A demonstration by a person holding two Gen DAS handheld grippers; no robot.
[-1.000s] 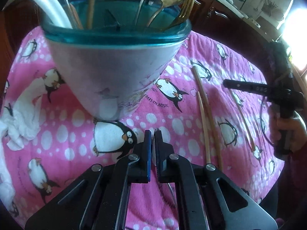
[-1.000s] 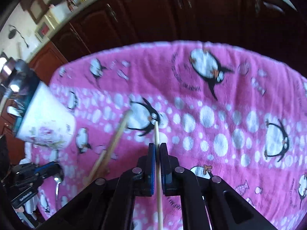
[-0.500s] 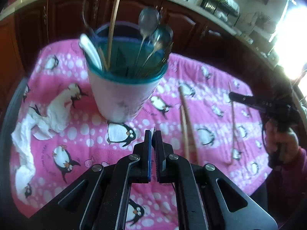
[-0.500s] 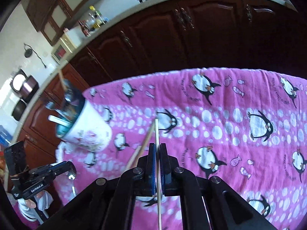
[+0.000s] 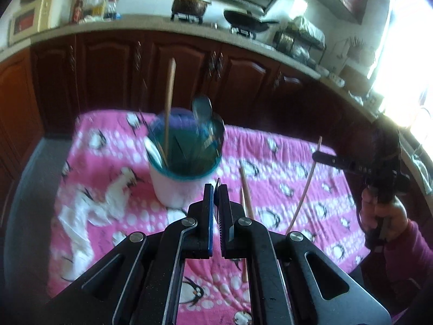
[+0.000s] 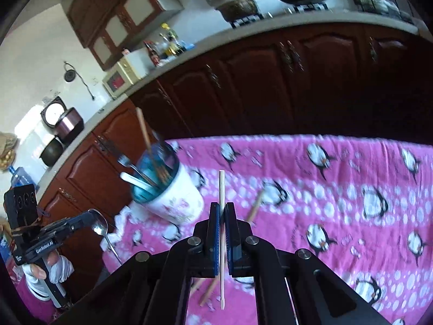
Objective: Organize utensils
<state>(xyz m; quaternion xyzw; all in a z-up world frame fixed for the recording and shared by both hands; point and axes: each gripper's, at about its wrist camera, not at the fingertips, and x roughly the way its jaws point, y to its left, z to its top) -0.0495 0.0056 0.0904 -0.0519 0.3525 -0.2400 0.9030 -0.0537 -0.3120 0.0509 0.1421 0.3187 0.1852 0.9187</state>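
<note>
A white cup with a teal inside [image 5: 176,189] [image 6: 178,203] stands on the pink penguin cloth [image 5: 284,168] and holds several spoons, a fork and chopsticks. My left gripper [image 5: 215,188] [image 6: 84,218] is shut on a metal spoon [image 6: 99,226], whose handle hangs down; it hovers in front of the cup. My right gripper [image 6: 222,205] [image 5: 316,155] is shut on a single pale chopstick [image 6: 221,187] [image 5: 303,195], raised above the cloth to the right of the cup. Two more chopsticks [image 5: 245,189] [image 6: 255,205] lie on the cloth between the grippers.
A crumpled white tissue [image 5: 86,211] [image 6: 121,224] lies on the cloth left of the cup. Dark wooden cabinets [image 5: 176,65] run behind the table under a counter with pots. A person's hand [image 5: 384,216] holds the right gripper at the table's right edge.
Both grippers have risen and drawn back from the cloth, so the cup looks smaller and farther. The right one lifted its chopstick clear of the cloth; the left kept its spoon.
</note>
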